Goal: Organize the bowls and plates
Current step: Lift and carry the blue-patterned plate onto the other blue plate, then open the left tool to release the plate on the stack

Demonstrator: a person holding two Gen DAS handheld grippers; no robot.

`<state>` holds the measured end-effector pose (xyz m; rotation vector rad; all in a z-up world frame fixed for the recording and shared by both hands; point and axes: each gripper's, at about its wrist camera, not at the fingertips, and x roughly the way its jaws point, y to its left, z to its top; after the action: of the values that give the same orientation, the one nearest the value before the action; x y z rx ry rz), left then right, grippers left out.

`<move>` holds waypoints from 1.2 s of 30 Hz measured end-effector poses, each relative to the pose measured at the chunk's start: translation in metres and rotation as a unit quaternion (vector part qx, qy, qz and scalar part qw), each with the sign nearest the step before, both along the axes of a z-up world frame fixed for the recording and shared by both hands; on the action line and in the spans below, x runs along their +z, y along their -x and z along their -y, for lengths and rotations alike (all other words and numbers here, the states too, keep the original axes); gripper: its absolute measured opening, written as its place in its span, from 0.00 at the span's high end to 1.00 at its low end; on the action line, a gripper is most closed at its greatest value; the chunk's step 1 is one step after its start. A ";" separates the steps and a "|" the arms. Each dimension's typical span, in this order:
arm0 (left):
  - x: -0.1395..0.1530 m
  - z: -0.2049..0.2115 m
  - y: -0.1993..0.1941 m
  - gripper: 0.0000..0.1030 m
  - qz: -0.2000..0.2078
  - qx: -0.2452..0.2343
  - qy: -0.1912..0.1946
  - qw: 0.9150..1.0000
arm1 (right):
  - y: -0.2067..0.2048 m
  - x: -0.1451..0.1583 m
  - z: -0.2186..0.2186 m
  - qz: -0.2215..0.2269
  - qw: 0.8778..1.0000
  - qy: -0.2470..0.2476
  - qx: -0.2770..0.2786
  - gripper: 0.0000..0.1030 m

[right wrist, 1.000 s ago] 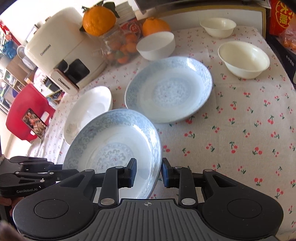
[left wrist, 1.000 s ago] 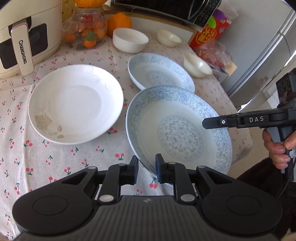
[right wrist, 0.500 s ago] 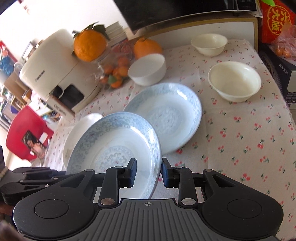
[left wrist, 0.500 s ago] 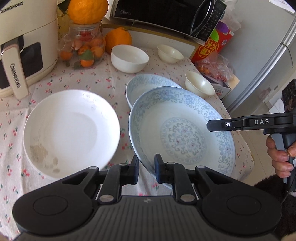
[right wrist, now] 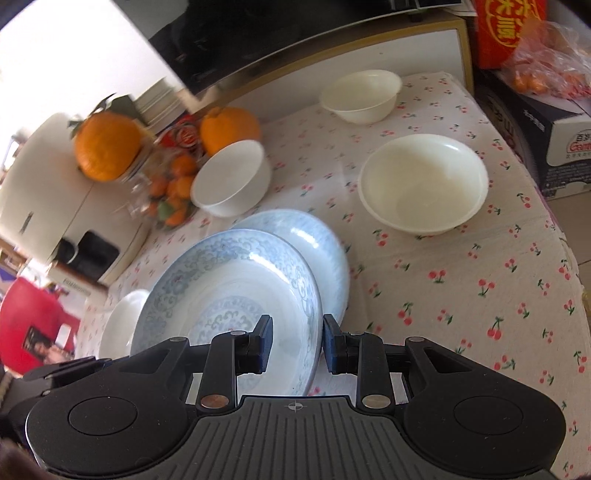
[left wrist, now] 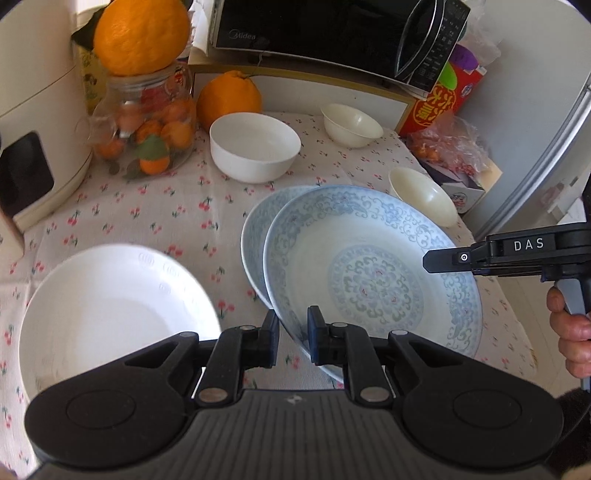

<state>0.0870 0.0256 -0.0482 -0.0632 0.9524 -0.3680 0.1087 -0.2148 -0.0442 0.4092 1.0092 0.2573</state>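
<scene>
My left gripper (left wrist: 291, 339) and my right gripper (right wrist: 297, 347) are each shut on opposite rim edges of a large blue-patterned plate (left wrist: 369, 280), which also shows in the right wrist view (right wrist: 229, 295). It is held lifted, partly over a second blue-patterned plate (left wrist: 258, 229) lying on the cherry tablecloth (right wrist: 461, 295). A plain white plate (left wrist: 107, 310) lies at the left. A white bowl (left wrist: 255, 147) and two cream bowls (left wrist: 351, 123) (left wrist: 424, 195) stand behind.
A glass jar of small oranges (left wrist: 147, 125) with a large orange on top, another orange (left wrist: 229, 96), a cream appliance (left wrist: 33, 140) and a microwave (left wrist: 332, 33) line the back. A red box and bagged fruit (left wrist: 450, 107) sit at the right, past the table edge.
Both grippers have carried the held blue plate away from me, so it now overlaps the second blue plate. The white plate has dropped toward the lower left of the left wrist view.
</scene>
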 end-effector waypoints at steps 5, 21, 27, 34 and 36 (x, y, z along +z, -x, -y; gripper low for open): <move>-0.007 0.006 -0.014 0.87 0.002 0.004 -0.021 1.000 | -0.015 -0.011 -0.003 -0.010 1.000 0.018 -0.013 0.73; -0.016 0.020 -0.021 0.86 0.018 0.004 -0.078 0.997 | -0.021 -0.019 -0.023 0.000 0.996 0.089 -0.011 0.73; -0.018 0.025 -0.023 0.85 0.041 0.002 -0.104 0.994 | -0.022 -0.022 -0.031 0.006 0.993 0.116 -0.009 0.73; -0.020 0.027 -0.024 0.85 0.049 0.003 -0.111 0.993 | -0.022 -0.022 -0.034 0.012 0.991 0.130 -0.007 0.73; -0.020 0.027 -0.024 0.85 0.051 0.003 -0.112 0.992 | -0.023 -0.022 -0.035 0.014 0.991 0.133 -0.008 0.73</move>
<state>0.1111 -0.0014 -0.0683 0.1563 0.8869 -0.2536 0.1315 -0.1798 -0.0664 0.1711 0.9965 0.1109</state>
